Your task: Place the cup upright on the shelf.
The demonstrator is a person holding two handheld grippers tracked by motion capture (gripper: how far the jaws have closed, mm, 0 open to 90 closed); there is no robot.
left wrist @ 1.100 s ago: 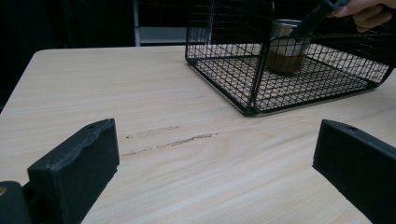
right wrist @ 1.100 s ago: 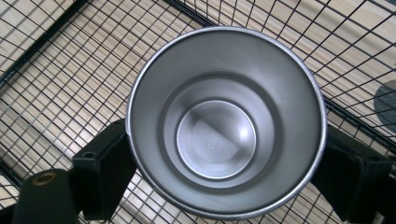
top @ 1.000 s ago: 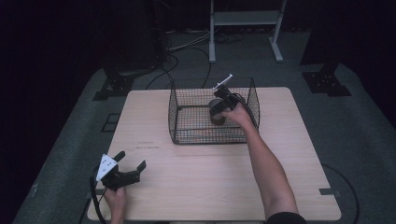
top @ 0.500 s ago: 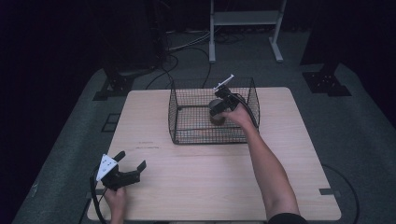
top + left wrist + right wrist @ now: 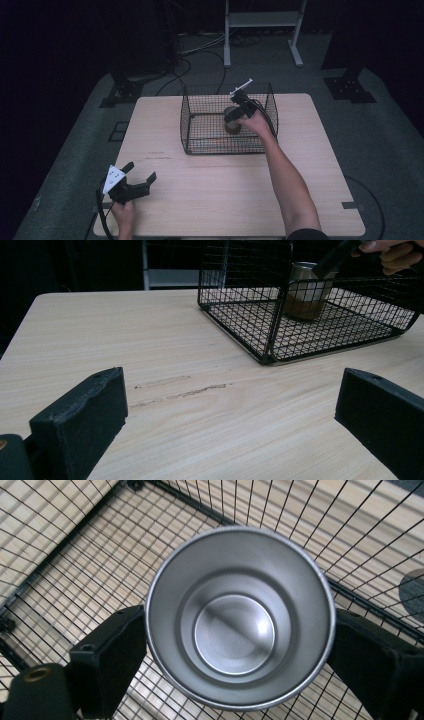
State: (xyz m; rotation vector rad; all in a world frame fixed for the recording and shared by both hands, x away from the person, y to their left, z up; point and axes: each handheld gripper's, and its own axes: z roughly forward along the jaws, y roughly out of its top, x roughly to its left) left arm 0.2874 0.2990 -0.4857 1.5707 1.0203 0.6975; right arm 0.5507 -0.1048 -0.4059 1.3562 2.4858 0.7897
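A wire basket (image 5: 186, 125) stands at the back middle of the wooden table (image 5: 225, 185). Inside it a metal cup (image 5: 231, 126) rests upright on the basket floor. My right gripper (image 5: 231, 119) reaches down into the basket from above. In the right gripper view its two black jaws press against opposite sides of the cup (image 5: 235, 630), shut on it just under the rim. The cup is empty inside. My left gripper (image 5: 141, 171) lies near the table's front left corner, open, with bare wood between its jaws (image 5: 230, 390). From there the cup (image 5: 305, 295) shows through the basket mesh (image 5: 270, 340).
A white metal stand (image 5: 262, 30) and cables (image 5: 200, 50) sit on the grey floor beyond the table. Dark scuff marks (image 5: 180, 390) streak the wood between my left gripper and the basket.
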